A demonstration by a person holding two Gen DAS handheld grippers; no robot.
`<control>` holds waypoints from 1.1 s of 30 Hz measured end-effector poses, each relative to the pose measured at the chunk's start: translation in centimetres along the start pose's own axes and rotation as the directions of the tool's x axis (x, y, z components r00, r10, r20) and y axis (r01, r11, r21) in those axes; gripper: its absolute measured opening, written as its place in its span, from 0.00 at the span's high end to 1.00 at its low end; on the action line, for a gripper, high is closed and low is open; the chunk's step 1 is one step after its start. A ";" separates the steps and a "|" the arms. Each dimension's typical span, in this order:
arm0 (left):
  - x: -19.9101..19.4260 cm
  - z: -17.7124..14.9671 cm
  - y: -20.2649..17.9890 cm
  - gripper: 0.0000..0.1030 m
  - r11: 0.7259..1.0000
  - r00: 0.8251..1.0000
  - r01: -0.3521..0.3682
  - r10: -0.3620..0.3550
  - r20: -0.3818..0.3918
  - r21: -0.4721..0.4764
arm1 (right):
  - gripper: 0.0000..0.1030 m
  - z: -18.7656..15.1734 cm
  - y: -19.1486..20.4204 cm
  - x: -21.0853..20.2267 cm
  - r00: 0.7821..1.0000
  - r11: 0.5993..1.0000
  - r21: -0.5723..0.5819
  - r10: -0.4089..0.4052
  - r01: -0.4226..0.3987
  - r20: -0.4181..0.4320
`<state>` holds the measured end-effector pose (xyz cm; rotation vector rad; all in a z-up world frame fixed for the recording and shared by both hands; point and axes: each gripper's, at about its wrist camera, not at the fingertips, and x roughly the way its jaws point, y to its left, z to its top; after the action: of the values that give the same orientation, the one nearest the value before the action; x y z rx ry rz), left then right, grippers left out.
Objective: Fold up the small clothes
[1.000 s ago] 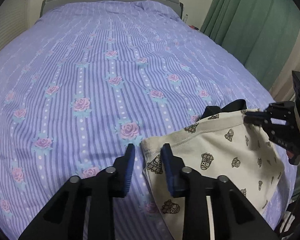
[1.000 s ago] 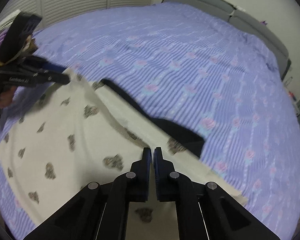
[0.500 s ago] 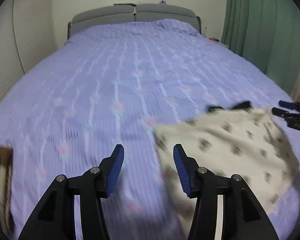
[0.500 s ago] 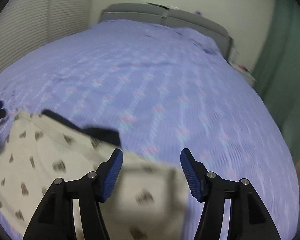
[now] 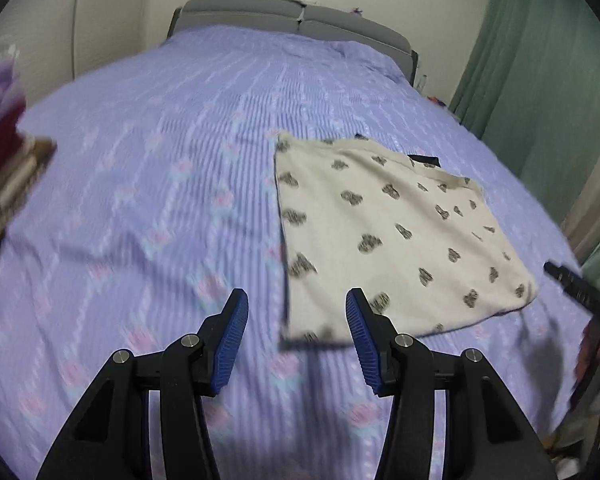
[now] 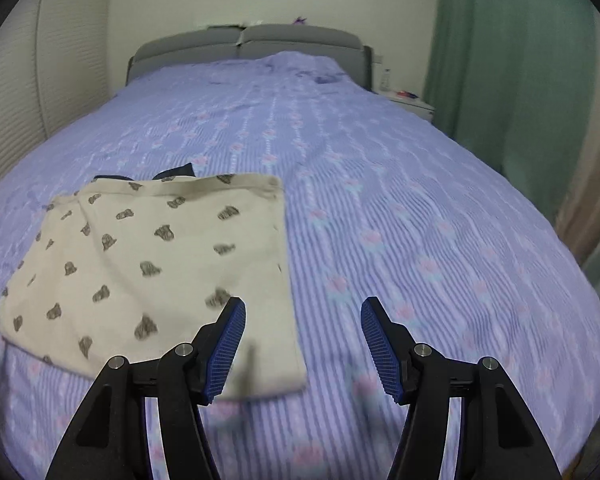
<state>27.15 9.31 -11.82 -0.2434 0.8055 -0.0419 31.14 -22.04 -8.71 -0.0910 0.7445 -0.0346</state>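
Cream patterned garment (image 5: 388, 232) folded flat on the purple bedspread (image 5: 172, 184), both grippers released above it.

In the left wrist view the garment lies as a rough rectangle to the right of centre, dark motifs scattered across it and a strip of black fabric (image 5: 422, 159) showing at its far edge. The left gripper (image 5: 296, 336) hangs with its blue-padded fingers spread wide, nothing between them, over the garment's near left corner. The right gripper (image 6: 302, 346) is likewise spread and empty (its left pad (image 6: 226, 346) sits over the garment's near right corner). A blurred stack of fabric (image 5: 4, 184) sits at the far left, and a grey headboard (image 6: 244, 46) closes off the far end.
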 end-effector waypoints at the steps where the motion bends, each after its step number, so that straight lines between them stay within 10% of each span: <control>1: 0.2 -0.2 -0.3 0.51 1.000 1.000 0.001 -0.001 0.000 0.012 | 0.41 -0.6 -0.4 -0.3 1.000 1.000 0.019 0.012 -0.013 0.004; 10: 3.5 0.4 0.0 0.52 0.998 0.999 -0.013 0.010 -0.047 -0.061 | 0.41 -2.3 -1.8 0.5 0.996 0.991 0.107 0.085 -0.087 0.021; 16: 4.9 0.2 0.2 0.91 0.992 0.993 0.042 -0.055 -0.106 -0.118 | 0.41 -2.4 -1.3 2.7 0.994 0.989 0.108 0.102 -0.099 -0.025; 21: 1.0 0.3 -1.3 0.92 0.999 0.999 0.037 -0.038 -0.021 -0.020 | 0.41 -2.9 -2.1 3.0 0.989 0.973 0.189 0.146 -0.136 -0.038; 28: 3.9 -1.3 -0.4 0.92 1.000 0.994 0.013 -0.012 -0.113 0.007 | 0.43 -3.8 -1.8 3.5 0.989 0.980 0.171 0.121 -0.105 -0.084; 31: 4.3 -1.5 -0.3 0.91 1.000 0.993 0.005 -0.003 -0.120 0.014 | 0.54 -3.9 -1.9 3.8 0.986 0.978 0.173 0.135 -0.117 -0.094; 33: 4.2 -1.4 -0.6 0.91 0.999 0.993 -0.008 0.012 -0.120 0.031 | 0.84 -3.9 -2.2 4.1 0.985 0.975 0.187 0.139 -0.118 -0.101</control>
<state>29.10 7.87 -15.55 -0.2096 0.9252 -0.0601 31.55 -24.79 -14.14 0.1339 0.8562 0.0164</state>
